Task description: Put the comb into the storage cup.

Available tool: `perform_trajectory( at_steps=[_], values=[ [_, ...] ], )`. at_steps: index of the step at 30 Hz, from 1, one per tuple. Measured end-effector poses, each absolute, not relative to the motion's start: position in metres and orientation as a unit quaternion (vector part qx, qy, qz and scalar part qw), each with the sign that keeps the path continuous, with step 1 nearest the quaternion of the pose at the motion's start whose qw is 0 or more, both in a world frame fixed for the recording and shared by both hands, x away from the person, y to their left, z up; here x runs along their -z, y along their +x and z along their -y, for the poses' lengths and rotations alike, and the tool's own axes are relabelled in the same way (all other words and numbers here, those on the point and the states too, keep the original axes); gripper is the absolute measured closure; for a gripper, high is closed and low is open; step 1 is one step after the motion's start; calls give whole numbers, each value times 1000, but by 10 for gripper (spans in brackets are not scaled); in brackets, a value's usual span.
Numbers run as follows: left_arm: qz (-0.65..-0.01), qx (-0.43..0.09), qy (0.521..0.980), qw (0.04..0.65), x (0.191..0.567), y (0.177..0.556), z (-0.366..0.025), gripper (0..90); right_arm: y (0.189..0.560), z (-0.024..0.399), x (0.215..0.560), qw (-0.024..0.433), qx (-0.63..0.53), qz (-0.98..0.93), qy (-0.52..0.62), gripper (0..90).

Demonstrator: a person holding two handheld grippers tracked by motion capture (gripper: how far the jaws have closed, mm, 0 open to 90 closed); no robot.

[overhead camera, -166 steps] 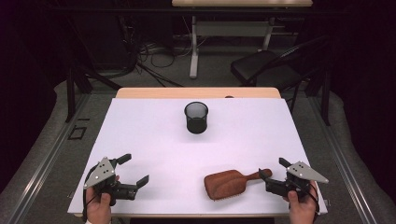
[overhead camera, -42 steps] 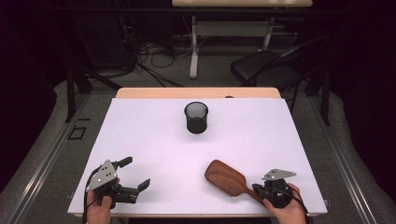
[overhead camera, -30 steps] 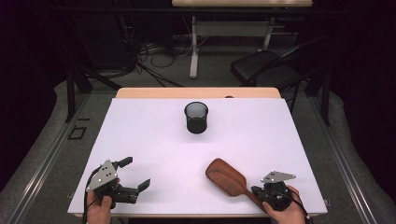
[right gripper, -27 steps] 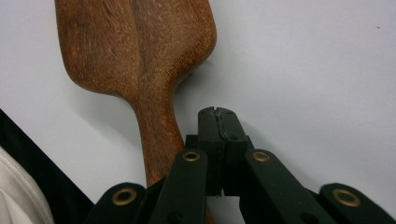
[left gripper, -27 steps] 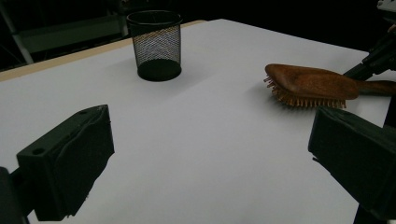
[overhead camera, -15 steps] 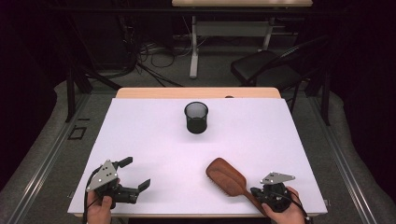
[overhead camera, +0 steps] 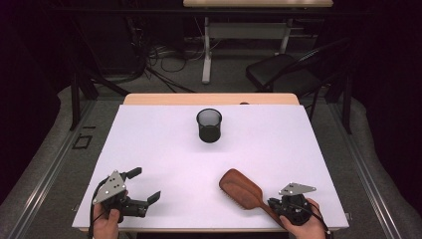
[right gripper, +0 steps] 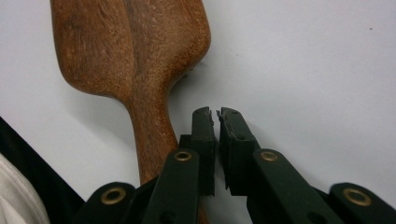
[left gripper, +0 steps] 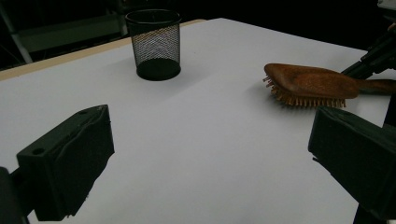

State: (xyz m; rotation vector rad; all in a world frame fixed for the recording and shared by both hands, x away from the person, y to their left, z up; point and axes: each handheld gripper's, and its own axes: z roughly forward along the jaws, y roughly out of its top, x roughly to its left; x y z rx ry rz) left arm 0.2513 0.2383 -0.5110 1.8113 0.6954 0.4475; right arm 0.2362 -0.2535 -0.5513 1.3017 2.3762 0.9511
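Right tool (right gripper: pixel 215 114) jaws nearly shut, just opening, nothing between them, beside wooden hairbrush (right gripper: pixel 135 60) handle.

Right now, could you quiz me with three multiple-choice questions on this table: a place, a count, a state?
1. Where does the black wire-mesh cup stand? A) toward the white table's far edge B) in a claw C) on the floor
2. How many brown wooden hairbrushes lie there? A) three B) one C) two
3. The left claw is: A) shut on the cup B) shut on the hairbrush C) open, empty
A, it stands toward the far side; B, a single brush lies there; C, its jaws stand apart, nothing between.
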Motion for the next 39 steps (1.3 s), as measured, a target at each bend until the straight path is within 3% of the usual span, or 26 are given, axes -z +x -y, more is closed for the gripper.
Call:
perform_trajectory(
  at_steps=[21, 39],
  values=[
    [-293, -189, 764, 542, 511, 251, -238, 3, 237, 260, 546, 146, -345, -804, 462, 723],
    [-293, -189, 765, 541, 511, 251, -238, 3, 237, 265, 537, 162, -362, -798, 454, 378]
  ],
)
